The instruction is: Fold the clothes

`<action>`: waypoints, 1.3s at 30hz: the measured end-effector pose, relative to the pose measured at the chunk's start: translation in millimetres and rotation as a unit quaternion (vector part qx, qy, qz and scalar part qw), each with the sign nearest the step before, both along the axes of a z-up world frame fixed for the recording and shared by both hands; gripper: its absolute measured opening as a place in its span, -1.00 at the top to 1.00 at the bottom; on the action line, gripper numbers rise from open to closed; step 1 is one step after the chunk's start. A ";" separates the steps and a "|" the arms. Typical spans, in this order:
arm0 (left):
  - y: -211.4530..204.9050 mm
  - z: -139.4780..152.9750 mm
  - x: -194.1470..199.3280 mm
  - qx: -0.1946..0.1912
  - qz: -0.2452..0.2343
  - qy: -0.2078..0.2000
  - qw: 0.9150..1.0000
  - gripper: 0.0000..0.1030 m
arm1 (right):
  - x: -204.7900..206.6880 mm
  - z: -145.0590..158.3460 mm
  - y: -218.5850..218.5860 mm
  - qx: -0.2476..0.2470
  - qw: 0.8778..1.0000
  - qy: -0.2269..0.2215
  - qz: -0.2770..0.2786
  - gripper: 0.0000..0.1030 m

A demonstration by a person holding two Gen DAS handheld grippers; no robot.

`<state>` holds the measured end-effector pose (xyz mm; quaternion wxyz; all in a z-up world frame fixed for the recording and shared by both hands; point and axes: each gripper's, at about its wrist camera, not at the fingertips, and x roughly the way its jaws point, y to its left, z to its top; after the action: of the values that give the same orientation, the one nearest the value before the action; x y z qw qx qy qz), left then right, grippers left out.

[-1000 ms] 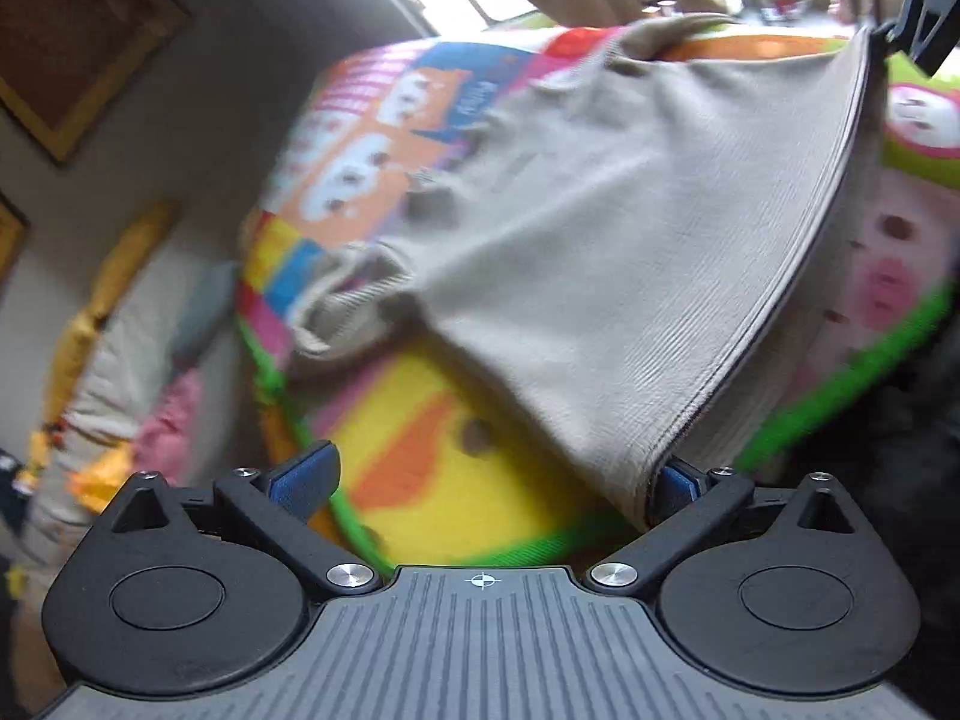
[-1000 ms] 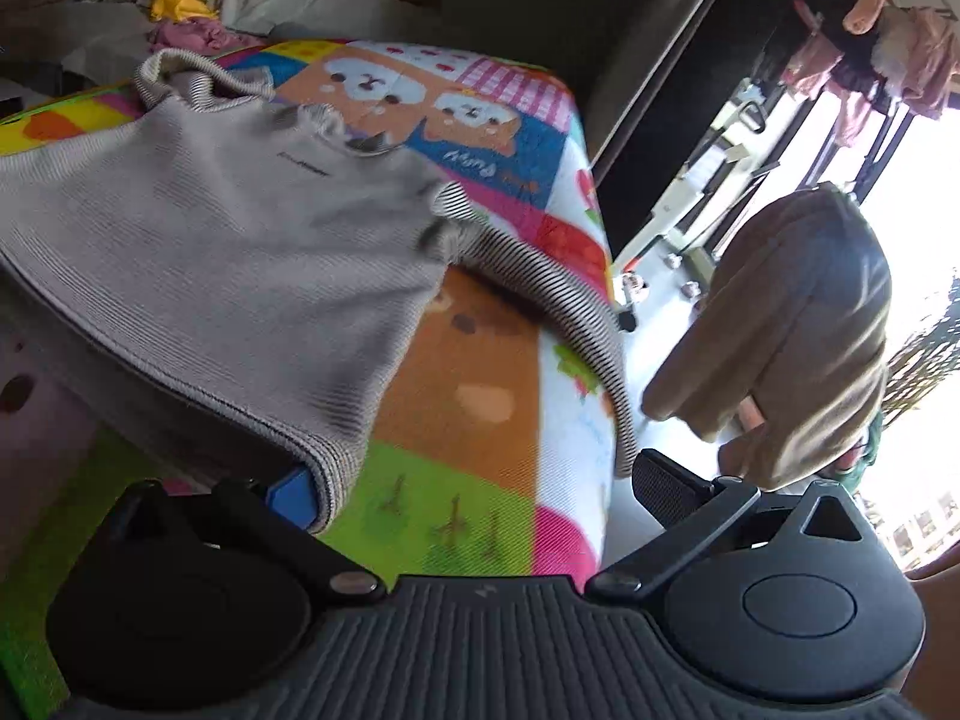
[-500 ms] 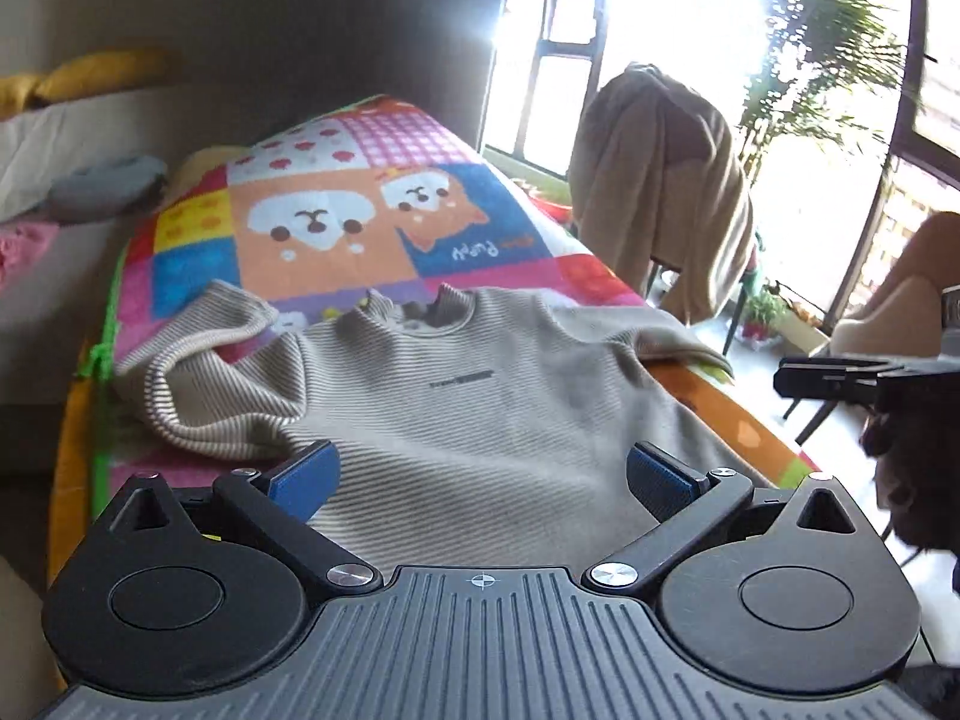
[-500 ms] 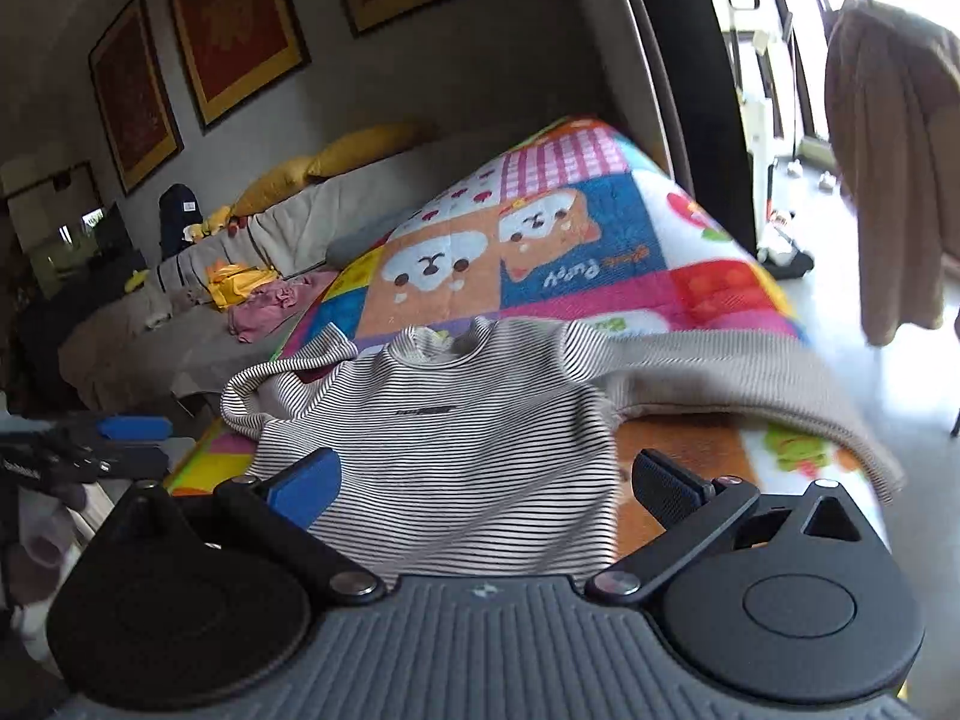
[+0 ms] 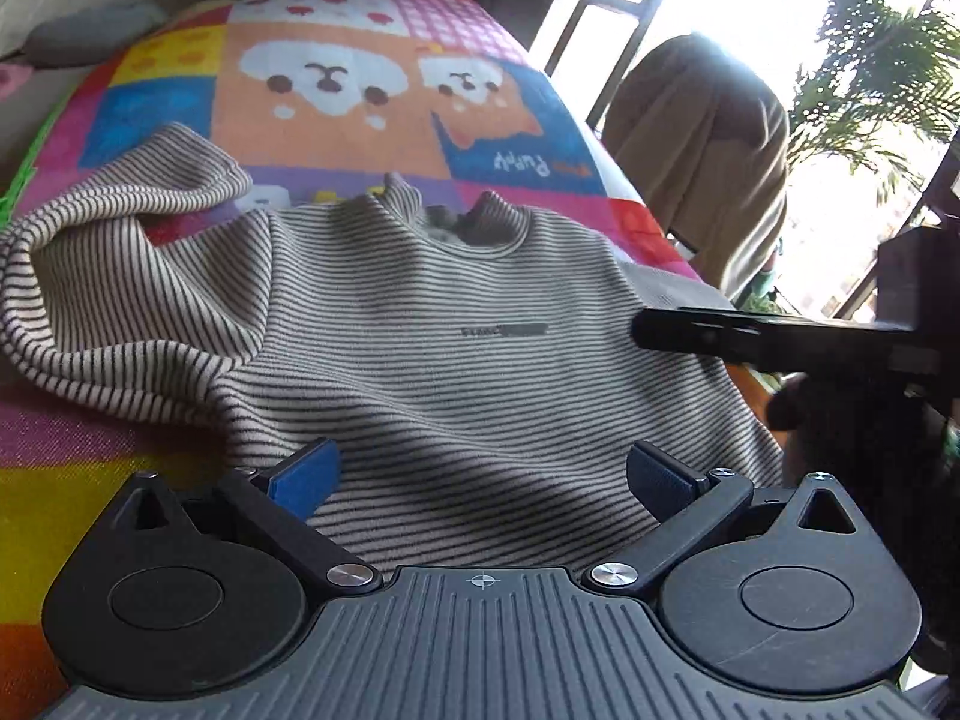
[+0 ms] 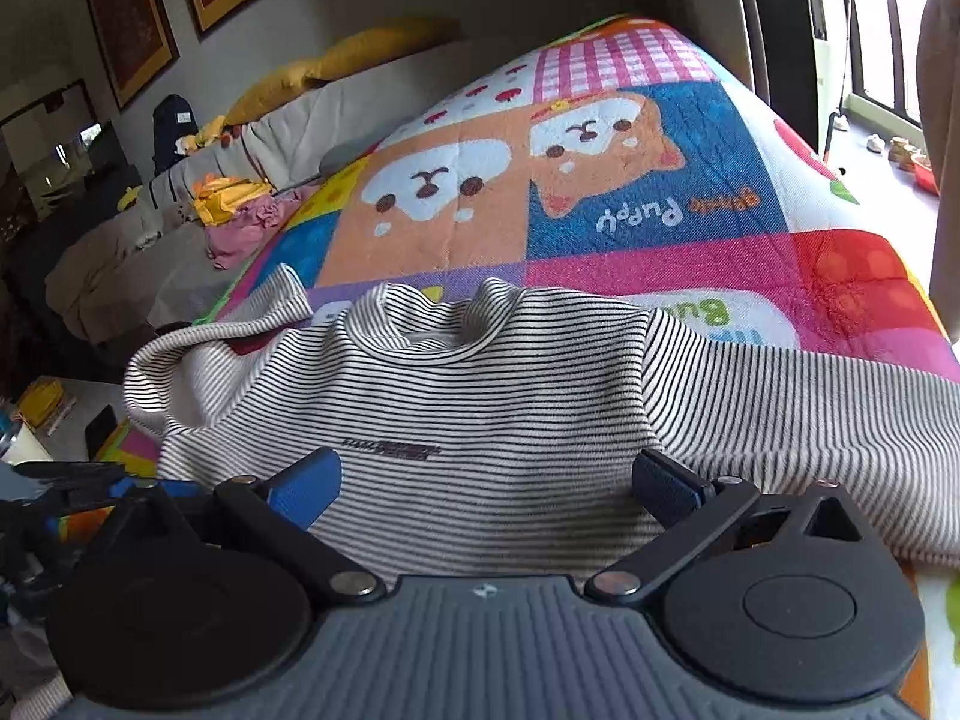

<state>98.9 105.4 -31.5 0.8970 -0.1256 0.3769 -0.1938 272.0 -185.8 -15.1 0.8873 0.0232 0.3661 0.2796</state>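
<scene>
1. The striped sweater (image 5: 420, 348) lies flat, front up, on the colourful puppy blanket (image 5: 360, 90), collar toward the far end.
2. Its left sleeve (image 5: 120, 276) is bunched and doubled back; its right sleeve (image 6: 810, 420) stretches out to the right.
3. The left gripper (image 5: 480, 474) hovers over the near hem, jaws wide apart, holding nothing.
4. The right gripper (image 6: 483, 480) is likewise spread and empty.

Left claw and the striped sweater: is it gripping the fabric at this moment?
Apart. The left wrist view shows the left claw open, its blue pads spread wide with striped sweater lying flat between and beyond them, nothing pinched.
</scene>
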 end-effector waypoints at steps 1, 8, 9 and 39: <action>1.0 -0.6 -2.4 0.002 -0.006 -0.006 1.000 -1.00 | 9.2 -4.9 5.7 -0.019 1.000 0.000 0.001 -1.00; 2.6 -1.7 -18.3 0.055 -0.042 -0.029 0.997 -1.00 | 28.2 -19.3 38.6 -0.115 0.993 -0.034 0.006 -1.00; 0.4 -1.6 -20.6 0.069 -0.047 -0.032 0.996 -1.00 | 27.9 -19.9 37.8 -0.114 0.993 -0.034 0.007 -1.00; 38.5 66.8 43.5 0.303 0.174 -0.189 0.918 0.77 | -93.0 -13.5 8.2 -0.084 0.996 -0.018 0.030 -1.00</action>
<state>142.4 144.0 35.3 0.9663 0.1274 0.2129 0.0681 179.0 -177.6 -28.7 0.8839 -0.0679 0.3725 0.2744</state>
